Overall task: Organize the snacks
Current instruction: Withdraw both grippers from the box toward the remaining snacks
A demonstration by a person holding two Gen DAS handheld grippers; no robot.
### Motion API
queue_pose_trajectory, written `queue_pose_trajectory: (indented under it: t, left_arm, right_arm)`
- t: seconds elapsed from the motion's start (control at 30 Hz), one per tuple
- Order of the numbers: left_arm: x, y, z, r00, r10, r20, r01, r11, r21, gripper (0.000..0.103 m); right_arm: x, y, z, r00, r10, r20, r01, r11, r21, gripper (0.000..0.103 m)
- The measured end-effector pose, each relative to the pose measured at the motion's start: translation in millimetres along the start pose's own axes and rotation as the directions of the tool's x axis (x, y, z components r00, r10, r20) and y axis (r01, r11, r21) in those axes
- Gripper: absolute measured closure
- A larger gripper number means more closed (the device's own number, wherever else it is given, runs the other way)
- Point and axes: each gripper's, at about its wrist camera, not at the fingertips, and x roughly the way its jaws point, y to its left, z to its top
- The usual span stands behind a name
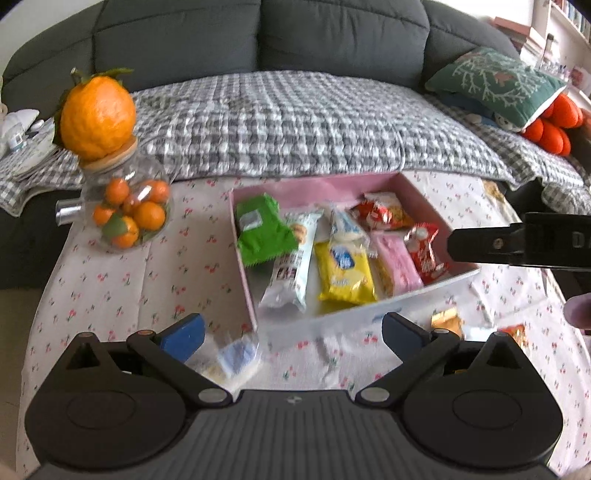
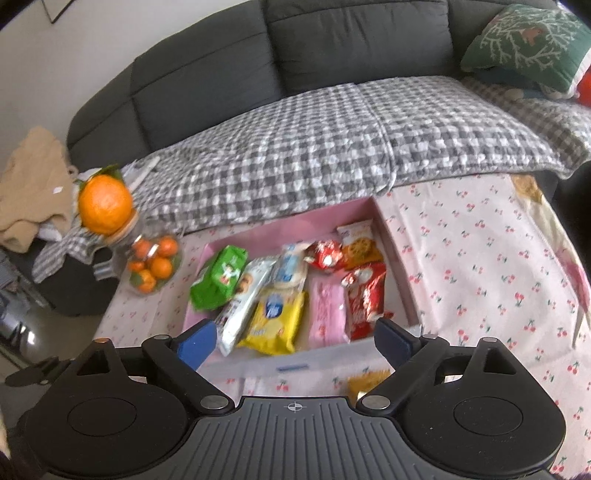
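Where the cherry-print cloth covered the desk [image 2: 480,258], a pink box [image 1: 436,291] sat just ahead of both tools, holding the snacks side by side: green packet [image 1: 264,232], white-and-blue stick pack [image 1: 291,269], yellow packet [image 1: 345,273], pink packet [image 1: 397,264], red packets [image 1: 424,247]. Left hand-held gripper [image 1: 291,332]: fingers spread wide, nothing between them. A pale blue-and-white wrapper [image 1: 236,360] lay on the cloth just inside its left finger [image 1: 183,336], blurred, contact not readable. Right hand-held gripper [image 2: 293,341]: fingers also wide apart, empty, hovering over the box's near wall. An orange wrapper [image 2: 369,382] lay on the cloth beneath its right finger, partly covered by the linkage.

Ahead-left of both tools stood a glass jar [image 1: 127,214] of small oranges, a large orange [image 1: 98,114] on its lid. Beyond the box: grey checked quilt [image 1: 295,122] on a dark sofa [image 1: 258,33], green cushion [image 1: 495,83] to the far right.

From the left wrist view the other tool's black arm [image 1: 517,245] cut in from the right edge; small wrappers [image 1: 513,330] below it were too blurred to identify.
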Motion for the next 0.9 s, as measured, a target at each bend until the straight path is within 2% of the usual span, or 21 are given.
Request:
queue_pose_trajectory:
  t: [0.17,0.43,0.63,0.9]
  left_arm:
    - [-5,5,-14,1.0,-0.022,0.017,0.023,1.0,-0.017,0.001]
    - [-7,-4,-32,0.997,-0.057,0.043,0.054,0.996,0.064,0.001]
    - [-6,-19,-41,0.994,-0.091,0.053,0.084,0.99,0.112,0.001]
    - [2,-42,-53,0.993,-0.11,0.031,0.106,0.989,0.107,0.001]
  right_arm:
    - [-5,-13,-17,0.999,0.023,-0.028,-0.024,1.0,-0.015,0.009]
    - [-27,-45,-32,1.0,-0.01,-0.019,0.009,0.999,-0.053,0.009]
    - [-36,-68,-44,0.998,-0.054,-0.026,0.052,0.996,-0.075,0.009]
    - [-32,-101,-66,0.987,-0.142,-0.074,0.138,0.989,-0.055,0.009]
